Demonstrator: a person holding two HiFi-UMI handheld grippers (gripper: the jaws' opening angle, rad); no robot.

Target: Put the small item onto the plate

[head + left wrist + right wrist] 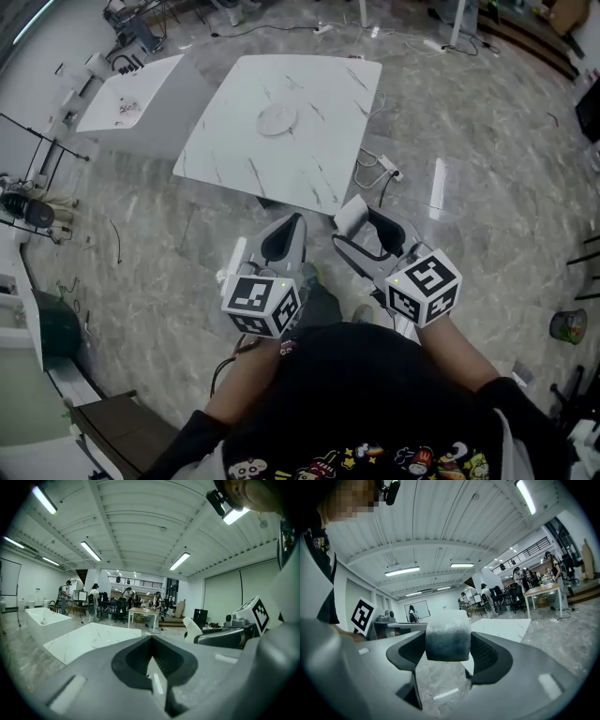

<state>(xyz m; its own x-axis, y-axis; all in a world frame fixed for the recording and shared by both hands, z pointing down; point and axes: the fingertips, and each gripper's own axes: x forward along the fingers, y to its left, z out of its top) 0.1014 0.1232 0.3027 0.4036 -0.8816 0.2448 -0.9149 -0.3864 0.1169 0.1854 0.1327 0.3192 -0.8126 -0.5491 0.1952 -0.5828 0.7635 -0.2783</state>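
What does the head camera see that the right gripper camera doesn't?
Only the head view shows the plate, lying on the white marble table. Only the right gripper view shows the ceiling lights and people far off by desks. Both show the right gripper with its fingers shut on a white foam block, and both show the table.

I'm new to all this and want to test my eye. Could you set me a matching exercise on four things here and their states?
Things:
1. left gripper
2. right gripper
3. plate
4. white block

States:
A. resting on the marble table
B. jaws together, nothing between
C. pinched between two jaws
D. jaws clamped on something

Pairs: 1-B, 2-D, 3-A, 4-C
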